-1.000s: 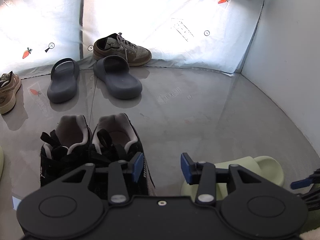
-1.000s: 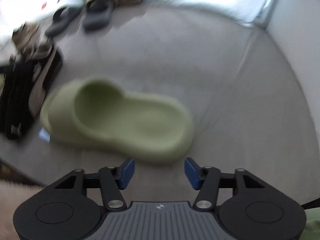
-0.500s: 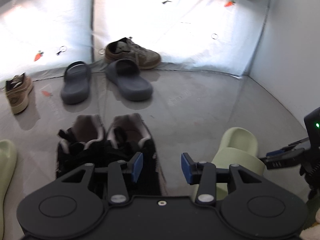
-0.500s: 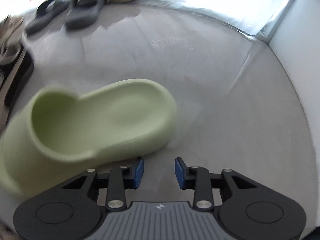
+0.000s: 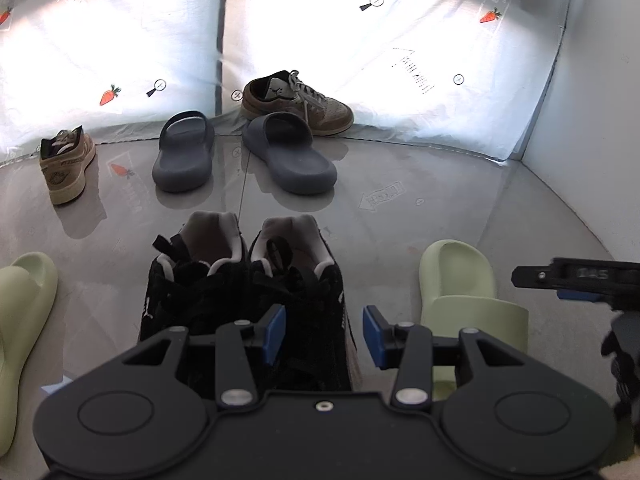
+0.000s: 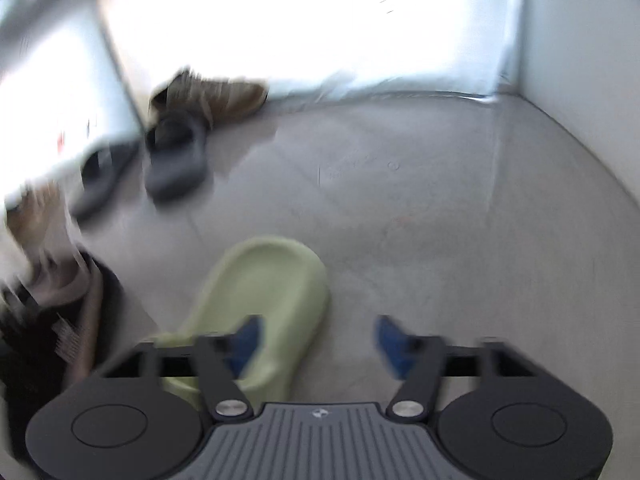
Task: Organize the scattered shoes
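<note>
Black plastic, blue-padded: left gripper, jaws partly apart and holding nothing, poised above the black lace-up sneakers, which stand as a neat pair, heels facing away. Right gripper, jaws opening wide, grips nothing; its left pad overlaps the pale green foam slide in the blurred right wrist view, but whether it touches cannot be told. That slide lies flat on the grey floor just right of the sneakers, likely set there to begin a row; moulded in one piece, matte, thick-soled. Its mate, a second green slide, sits well apart at the far left, unpaired. Farther off: two dark grey slides, toes splayed. Farthest: one tan suede sneaker by the white plastic sheet, another tan sneaker separated at left.
</note>
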`<state>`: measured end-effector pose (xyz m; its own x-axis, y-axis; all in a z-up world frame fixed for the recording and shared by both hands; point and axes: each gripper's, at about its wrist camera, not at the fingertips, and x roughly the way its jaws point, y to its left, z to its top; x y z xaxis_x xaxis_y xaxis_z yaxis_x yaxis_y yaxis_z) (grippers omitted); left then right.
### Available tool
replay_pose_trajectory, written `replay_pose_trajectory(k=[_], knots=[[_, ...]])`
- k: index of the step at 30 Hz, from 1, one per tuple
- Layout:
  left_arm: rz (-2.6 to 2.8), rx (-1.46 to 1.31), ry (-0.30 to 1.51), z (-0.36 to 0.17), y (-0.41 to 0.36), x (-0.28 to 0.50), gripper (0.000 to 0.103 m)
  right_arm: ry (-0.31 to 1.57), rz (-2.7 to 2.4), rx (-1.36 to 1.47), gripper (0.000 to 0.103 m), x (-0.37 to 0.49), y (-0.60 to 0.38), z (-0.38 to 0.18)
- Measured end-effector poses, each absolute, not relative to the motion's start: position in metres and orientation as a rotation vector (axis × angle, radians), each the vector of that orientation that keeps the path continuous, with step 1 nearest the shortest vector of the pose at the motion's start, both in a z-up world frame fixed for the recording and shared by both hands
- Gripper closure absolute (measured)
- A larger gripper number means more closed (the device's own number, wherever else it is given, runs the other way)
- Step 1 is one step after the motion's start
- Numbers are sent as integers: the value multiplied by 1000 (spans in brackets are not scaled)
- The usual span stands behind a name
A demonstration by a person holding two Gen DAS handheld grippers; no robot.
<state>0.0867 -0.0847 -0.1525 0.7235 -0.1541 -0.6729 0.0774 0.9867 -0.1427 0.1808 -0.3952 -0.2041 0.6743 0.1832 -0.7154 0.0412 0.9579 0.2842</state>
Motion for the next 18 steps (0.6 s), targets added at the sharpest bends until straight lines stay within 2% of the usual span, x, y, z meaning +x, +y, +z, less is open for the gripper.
replay_pose_trajectory(k=[7, 13, 18], knots=[[-137, -126, 788, -150, -79, 70, 59, 940, 130, 214, 9, 184, -345, -217], [-90, -147, 814, -155, -45, 46, 58, 1013, 47, 272, 0, 186, -322, -243], [-93, -168, 811, -160, -4, 57, 58, 941, -1, 257, 0, 188, -307, -247]])
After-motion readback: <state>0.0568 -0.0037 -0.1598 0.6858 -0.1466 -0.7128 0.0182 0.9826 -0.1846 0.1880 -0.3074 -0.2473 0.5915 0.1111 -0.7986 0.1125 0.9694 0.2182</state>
